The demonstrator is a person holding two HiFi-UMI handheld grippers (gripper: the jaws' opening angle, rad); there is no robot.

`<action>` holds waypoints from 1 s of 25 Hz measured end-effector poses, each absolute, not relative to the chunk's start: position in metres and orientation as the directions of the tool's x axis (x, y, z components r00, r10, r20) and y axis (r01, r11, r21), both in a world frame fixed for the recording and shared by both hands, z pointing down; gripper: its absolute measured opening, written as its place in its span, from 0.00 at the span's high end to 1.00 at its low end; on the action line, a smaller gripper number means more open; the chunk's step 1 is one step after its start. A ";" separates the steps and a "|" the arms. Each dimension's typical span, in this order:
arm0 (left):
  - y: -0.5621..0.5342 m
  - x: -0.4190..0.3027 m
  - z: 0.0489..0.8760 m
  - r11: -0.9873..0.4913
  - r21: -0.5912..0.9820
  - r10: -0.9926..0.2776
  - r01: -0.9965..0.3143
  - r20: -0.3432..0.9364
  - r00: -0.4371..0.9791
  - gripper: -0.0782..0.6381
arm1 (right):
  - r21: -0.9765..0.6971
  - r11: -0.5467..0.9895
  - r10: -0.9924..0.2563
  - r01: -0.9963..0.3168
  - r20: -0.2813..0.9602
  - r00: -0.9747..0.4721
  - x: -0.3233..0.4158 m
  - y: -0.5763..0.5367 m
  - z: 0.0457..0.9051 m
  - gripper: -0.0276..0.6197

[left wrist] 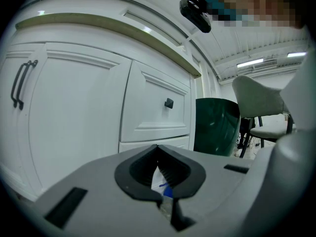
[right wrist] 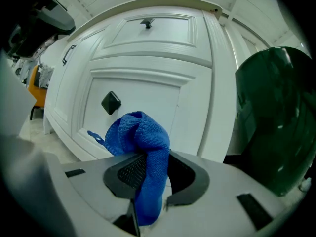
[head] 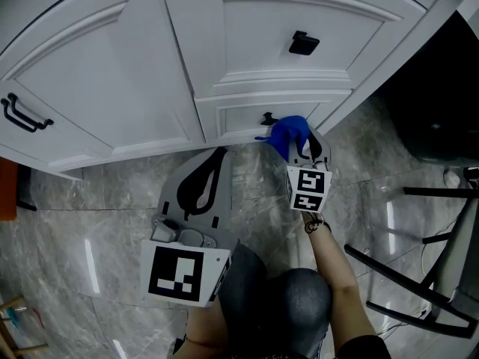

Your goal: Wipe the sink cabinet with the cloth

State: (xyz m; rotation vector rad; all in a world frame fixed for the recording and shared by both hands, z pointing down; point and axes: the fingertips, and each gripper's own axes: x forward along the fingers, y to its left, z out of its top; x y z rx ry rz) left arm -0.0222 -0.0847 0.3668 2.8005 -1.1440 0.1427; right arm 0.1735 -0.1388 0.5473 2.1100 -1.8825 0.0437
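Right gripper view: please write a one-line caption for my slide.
Right gripper holds a blue terry cloth at the white panelled sink cabinet, beside a black square knob.

The left gripper (head: 217, 159) and the right gripper (head: 305, 146) have pale grey plastic bodies. Their curved fingers (left wrist: 174, 171) are lined with black ribbed rubber. Each carries a white cube printed with black square markers: the left cube (head: 179, 273) and the right cube (head: 309, 188). A dark cord bracelet (head: 315, 224) circles the right wrist. The clothing (head: 299, 305) is dark grey.
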 end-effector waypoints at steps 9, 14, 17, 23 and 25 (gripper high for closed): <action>-0.085 -0.016 0.369 -0.714 0.060 -0.686 -0.698 0.138 0.714 0.89 | 0.227 -0.100 -0.964 -0.969 0.219 0.151 0.182 -0.136 0.547 0.78; -0.086 -0.012 0.372 -0.711 0.081 -0.685 -0.698 0.144 0.714 0.89 | 0.224 -0.121 -0.960 -0.967 0.221 0.172 0.189 -0.133 0.549 0.78; -0.087 -0.007 0.374 -0.726 0.071 -0.673 -0.685 0.138 0.727 0.89 | 0.227 -0.135 -0.956 -0.964 0.225 0.187 0.197 -0.130 0.551 0.78; -0.086 0.000 0.377 -0.738 0.084 -0.656 -0.670 0.147 0.740 0.89 | 0.195 -0.215 -0.938 -0.957 0.233 0.258 0.228 -0.122 0.553 0.78; -0.087 -0.002 0.377 -0.735 0.085 -0.658 -0.672 0.147 0.738 0.89 | 0.149 -0.255 -0.928 -0.955 0.239 0.285 0.241 -0.120 0.555 0.78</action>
